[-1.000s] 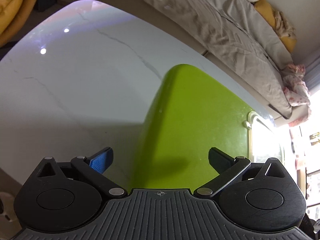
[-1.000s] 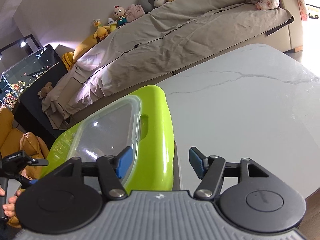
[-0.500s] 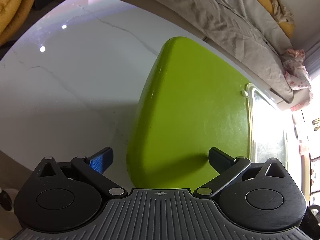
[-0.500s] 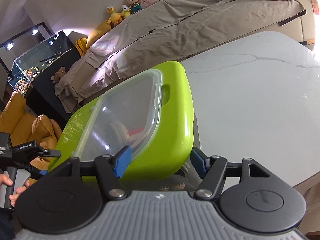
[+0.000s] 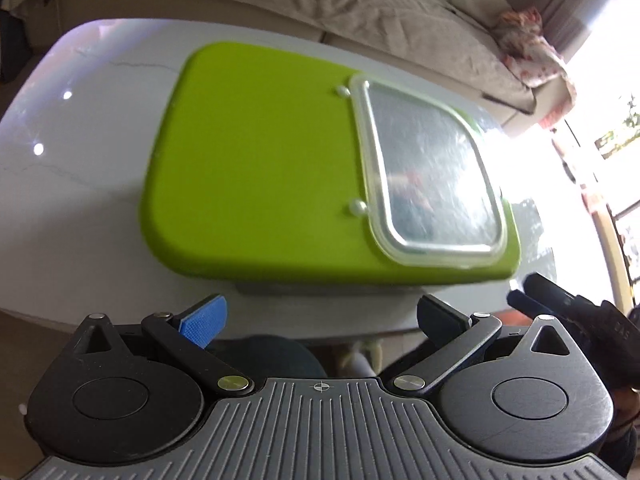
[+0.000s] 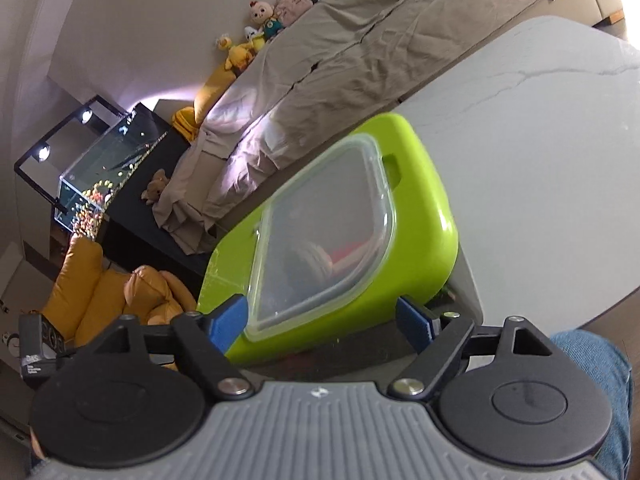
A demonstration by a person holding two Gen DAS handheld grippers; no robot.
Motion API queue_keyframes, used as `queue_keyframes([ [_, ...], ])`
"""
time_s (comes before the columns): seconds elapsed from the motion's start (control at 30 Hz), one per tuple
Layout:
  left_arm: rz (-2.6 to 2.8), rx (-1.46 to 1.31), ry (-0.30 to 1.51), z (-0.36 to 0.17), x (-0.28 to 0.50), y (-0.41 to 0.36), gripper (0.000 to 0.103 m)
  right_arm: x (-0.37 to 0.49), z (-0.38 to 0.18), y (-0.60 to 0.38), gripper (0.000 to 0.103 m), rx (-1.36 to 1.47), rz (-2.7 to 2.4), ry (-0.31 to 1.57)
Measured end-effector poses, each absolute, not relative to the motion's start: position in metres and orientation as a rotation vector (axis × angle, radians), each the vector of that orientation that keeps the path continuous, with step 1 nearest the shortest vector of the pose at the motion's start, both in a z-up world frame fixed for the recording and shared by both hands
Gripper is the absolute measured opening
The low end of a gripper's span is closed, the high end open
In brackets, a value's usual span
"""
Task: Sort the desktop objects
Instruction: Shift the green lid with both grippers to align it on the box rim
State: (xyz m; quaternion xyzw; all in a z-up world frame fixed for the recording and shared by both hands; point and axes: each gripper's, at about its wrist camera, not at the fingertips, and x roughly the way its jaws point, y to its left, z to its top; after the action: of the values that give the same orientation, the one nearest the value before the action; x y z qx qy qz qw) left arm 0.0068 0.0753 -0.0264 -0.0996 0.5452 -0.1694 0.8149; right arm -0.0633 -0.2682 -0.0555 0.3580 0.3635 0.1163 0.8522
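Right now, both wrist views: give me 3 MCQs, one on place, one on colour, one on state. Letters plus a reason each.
1. Where is the box?
A. on the sofa
B. on the table, near its front edge
C. on the floor

2. What colour is the box body?
A. lime green
B. red
C. grey

3. How is the right gripper?
A. shut on the box
B. not in view
C. open, fingers either side of the box's near end

Answers:
1 B: the left wrist view shows white table around it, with its near side at the table edge.
2 A: green in both views, with a clear lid.
3 C: blue pads stand apart, and no squeeze shows.
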Motion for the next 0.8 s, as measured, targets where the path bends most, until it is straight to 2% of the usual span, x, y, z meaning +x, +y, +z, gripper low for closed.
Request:
queue_keyframes([
  [0.1, -0.302, -0.219, 1.228, -0.052, 0.008, 0.064, 0.103, -0.061, -0.072, -0.258, 0.083, 0.787, 0.220, 0.823],
  [0.23, -0.182, -0.371, 1.244, -0.076, 0.014, 0.077, 0.103, -0.063, -0.091, -0.260, 0.092, 0.906, 0.195, 0.853],
  [0.33, -0.148, -0.443, 1.258, -0.089, 0.020, 0.082, 0.103, -0.063, -0.100, -0.264, 0.092, 0.967, 0.178, 0.843],
  [0.5, -0.110, -0.369, 1.275, -0.104, 0.036, 0.075, 0.103, -0.045, -0.111, -0.264, 0.092, 0.974, 0.092, 0.832],
  [0.8, -0.145, -0.427, 1.316, -0.122, 0.054, 0.084, 0.103, -0.024, -0.139, -0.269, 0.092, 1.045, 0.134, 0.842],
])
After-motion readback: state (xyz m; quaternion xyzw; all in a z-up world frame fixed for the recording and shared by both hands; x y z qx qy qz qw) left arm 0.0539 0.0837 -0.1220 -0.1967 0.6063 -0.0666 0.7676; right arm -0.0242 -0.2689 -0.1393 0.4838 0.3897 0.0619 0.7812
